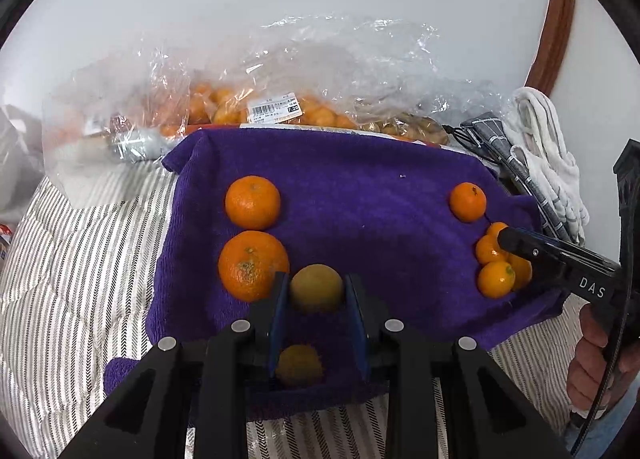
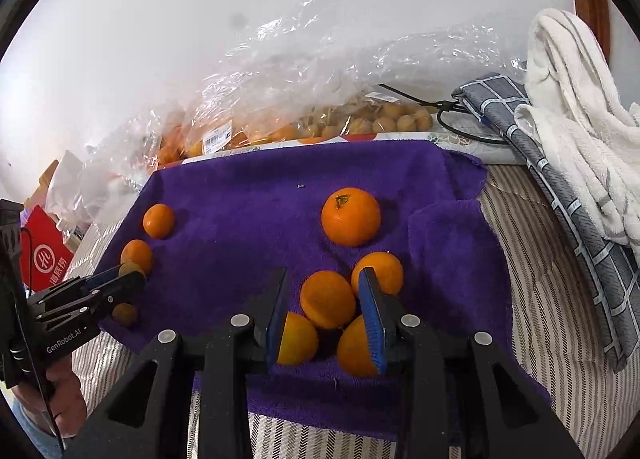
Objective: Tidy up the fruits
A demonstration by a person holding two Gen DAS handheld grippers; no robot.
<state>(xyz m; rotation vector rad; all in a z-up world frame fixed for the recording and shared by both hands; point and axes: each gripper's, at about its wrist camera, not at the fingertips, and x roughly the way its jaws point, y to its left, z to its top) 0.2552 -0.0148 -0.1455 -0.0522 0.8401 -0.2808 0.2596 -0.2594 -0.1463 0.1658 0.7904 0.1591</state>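
Observation:
A purple towel (image 1: 360, 195) lies on the striped bedding, also in the right wrist view (image 2: 248, 199). My left gripper (image 1: 316, 291) has its jaws around a dull yellow-brown fruit (image 1: 317, 287), touching or nearly touching its sides; a second such fruit (image 1: 299, 363) lies below. Two big oranges (image 1: 253, 201) (image 1: 252, 265) sit to its left. My right gripper (image 2: 323, 295) is open over a cluster of small oranges (image 2: 328, 299), with one larger orange (image 2: 351, 215) beyond. From the left view the right gripper (image 1: 505, 237) reaches over that cluster (image 1: 496, 279).
Clear plastic bags of oranges (image 1: 256, 107) and brownish fruit (image 2: 384, 119) lie behind the towel by the wall. A white towel (image 2: 580, 107) and a grey checked cloth (image 2: 560, 195) are at right. A red packet (image 2: 46, 259) is at left.

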